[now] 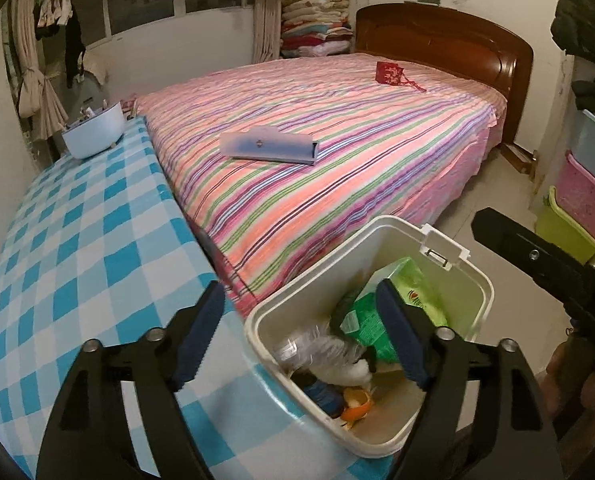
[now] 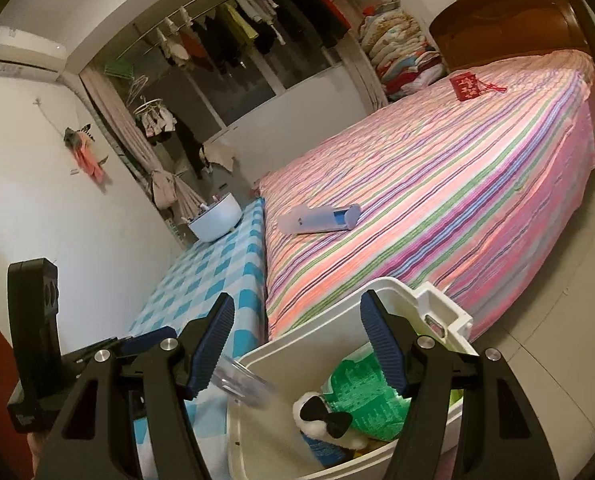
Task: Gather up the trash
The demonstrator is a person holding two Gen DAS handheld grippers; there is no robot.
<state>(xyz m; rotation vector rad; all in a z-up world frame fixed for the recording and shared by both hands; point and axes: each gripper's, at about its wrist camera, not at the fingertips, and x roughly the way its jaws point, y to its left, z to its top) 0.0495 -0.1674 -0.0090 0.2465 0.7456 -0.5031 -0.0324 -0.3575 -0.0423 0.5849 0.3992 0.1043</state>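
Trash bin (image 1: 381,240), white and open-topped, stands at the corner where the checked table (image 1: 77,240) meets the striped bed (image 1: 337,140), directly below both tools. It already holds a green packet (image 1: 361,324), crumpled clear plastic (image 1: 317,344), a white wad (image 1: 349,372) and orange peel (image 1: 355,404).

Step in hand: drop-off at the bin. A clear cup (image 2: 243,382) hangs blurred at the bin's near rim in the right wrist view, apparently falling in; the blur prevents certainty.

Tool state:
- Left tool (image 1: 301,336): released, jaws wide apart, nothing between the pads.
- Right tool (image 2: 297,344): released, jaws wide apart, no pad touching the cup.

Remaining items, largest first:
1. Pale blue flat case (image 1: 269,146), lying mid-bed, well apart from the bin.
2. Small red bag (image 1: 389,74), near the headboard (image 1: 445,36).

Whether either counts as trash cannot be told from these views.

Next move, as judged: lift both tools clear of the bin, then carry one across the bed to the case, jaws kept wide for a flat pick.
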